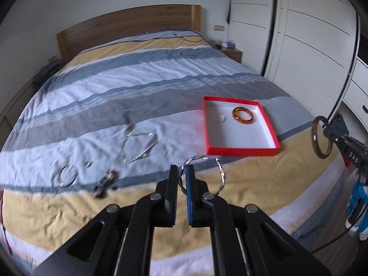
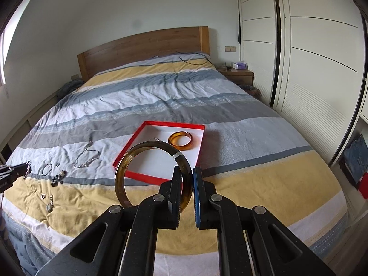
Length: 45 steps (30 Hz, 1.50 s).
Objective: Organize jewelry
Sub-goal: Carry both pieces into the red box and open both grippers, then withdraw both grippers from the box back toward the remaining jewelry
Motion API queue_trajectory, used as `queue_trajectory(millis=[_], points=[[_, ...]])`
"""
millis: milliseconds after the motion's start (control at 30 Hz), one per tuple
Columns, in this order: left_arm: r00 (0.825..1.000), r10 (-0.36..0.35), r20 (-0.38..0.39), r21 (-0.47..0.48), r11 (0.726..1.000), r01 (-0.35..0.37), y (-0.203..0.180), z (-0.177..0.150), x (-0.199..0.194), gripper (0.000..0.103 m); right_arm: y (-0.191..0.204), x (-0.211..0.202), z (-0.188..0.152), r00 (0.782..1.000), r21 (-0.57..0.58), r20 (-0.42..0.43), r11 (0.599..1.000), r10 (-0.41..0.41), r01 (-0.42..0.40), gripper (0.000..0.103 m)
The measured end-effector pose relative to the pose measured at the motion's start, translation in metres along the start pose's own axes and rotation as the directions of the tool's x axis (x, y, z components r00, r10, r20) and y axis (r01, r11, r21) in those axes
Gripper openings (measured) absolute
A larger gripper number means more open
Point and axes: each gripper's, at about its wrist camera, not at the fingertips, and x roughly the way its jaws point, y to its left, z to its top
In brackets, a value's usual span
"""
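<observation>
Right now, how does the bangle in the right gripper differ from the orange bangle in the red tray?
The dark olive bangle stands upright, clamped in the right gripper; the orange bangle lies flat in the red tray. The dark one has a pale band across it; the orange one appears plain. Both are translucent rings.

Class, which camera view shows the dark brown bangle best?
The right wrist view: the dark brown bangle fills the foreground, clamped by the right gripper. The left wrist view shows it small at the right edge.

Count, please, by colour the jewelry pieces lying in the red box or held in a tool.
Orange bangle, boxed: 1
Clear ring, boxed: 1
Brown bangle, right tool: 1
Silver bracelet, left tool: 1
Total: 4
</observation>
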Motion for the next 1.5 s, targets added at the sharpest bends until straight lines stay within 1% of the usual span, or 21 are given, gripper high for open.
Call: queue_trajectory(millis=[167, 333, 433, 533, 633, 733, 800, 933, 1067, 1133, 1200, 1233, 1267, 1300, 1400, 1500], points=[[0.999, -0.042, -0.031, 0.044, 0.998, 0.044, -0.032, 0.044, 0.067, 0.006, -0.004, 0.048, 0.017, 0.998, -0.005, -0.053, 1.0, 0.014, -0.014, 0.009], [0.995, -0.055, -0.086, 0.084, 0.995, 0.062, -0.053, 0.063, 0.131, 0.006, 0.0, 0.118, 0.033, 0.99, -0.029, -0.137, 0.998, 0.043, -0.048, 0.009], [0.991, -0.045, -0.128, 0.114, 0.992, 0.06, -0.06, 0.066, 0.166, 0.006, 0.004, 0.159, 0.034, 0.979, -0.073, -0.2, 0.996, 0.034, -0.049, 0.009], [0.983, -0.016, -0.185, 0.183, 0.982, 0.051, -0.073, 0.065, 0.204, 0.006, 0.008, 0.194, 0.029, 0.964, -0.129, -0.268, 0.991, 0.006, -0.042, 0.01], [0.972, -0.007, -0.236, 0.21, 0.976, 0.058, -0.081, 0.059, 0.234, 0.006, 0.009, 0.221, 0.023, 0.947, -0.175, -0.321, 0.984, -0.017, -0.042, 0.01], [0.962, -0.007, -0.274, 0.215, 0.974, 0.069, -0.087, 0.051, 0.251, 0.006, 0.008, 0.238, 0.019, 0.934, -0.206, -0.356, 0.978, -0.035, -0.043, 0.009], [0.957, -0.01, -0.29, 0.212, 0.974, 0.075, -0.087, 0.046, 0.258, 0.006, 0.008, 0.245, 0.018, 0.928, -0.223, -0.37, 0.973, -0.037, -0.05, 0.009], [0.956, -0.038, -0.292, 0.173, 0.981, 0.092, -0.082, 0.046, 0.261, 0.007, 0.017, 0.251, 0.016, 0.926, -0.296, -0.372, 0.954, -0.064, -0.053, 0.009], [0.954, -0.052, -0.294, 0.15, 0.984, 0.1, -0.08, 0.046, 0.261, 0.008, 0.022, 0.256, 0.014, 0.922, -0.339, -0.379, 0.939, -0.08, -0.058, 0.01], [0.952, -0.067, -0.297, 0.131, 0.985, 0.111, -0.079, 0.047, 0.261, 0.01, 0.024, 0.254, 0.014, 0.921, -0.342, -0.381, 0.938, -0.078, -0.062, 0.02], [0.95, -0.081, -0.302, 0.115, 0.986, 0.121, -0.078, 0.048, 0.259, 0.014, 0.024, 0.249, 0.016, 0.926, -0.341, -0.371, 0.938, -0.076, -0.059, 0.03], [0.949, -0.088, -0.302, 0.107, 0.986, 0.126, -0.077, 0.048, 0.256, 0.017, 0.023, 0.244, 0.019, 0.93, -0.333, -0.362, 0.941, -0.062, -0.067, 0.031], [0.951, -0.091, -0.296, 0.101, 0.987, 0.126, -0.077, 0.049, 0.251, 0.022, 0.021, 0.238, 0.021, 0.935, -0.327, -0.35, 0.943, -0.055, -0.067, 0.031], [0.953, -0.091, -0.288, 0.098, 0.988, 0.123, -0.076, 0.05, 0.246, 0.024, 0.019, 0.228, 0.024, 0.942, -0.32, -0.331, 0.946, -0.054, -0.058, 0.032], [0.961, -0.105, -0.255, 0.085, 0.988, 0.13, -0.074, 0.058, 0.22, 0.025, 0.007, 0.195, 0.035, 0.958, -0.263, -0.285, 0.964, -0.043, -0.035, 0.032], [0.97, -0.122, -0.21, 0.067, 0.988, 0.139, -0.071, 0.07, 0.18, 0.025, -0.002, 0.157, 0.044, 0.97, -0.212, -0.239, 0.977, -0.039, -0.013, 0.032]])
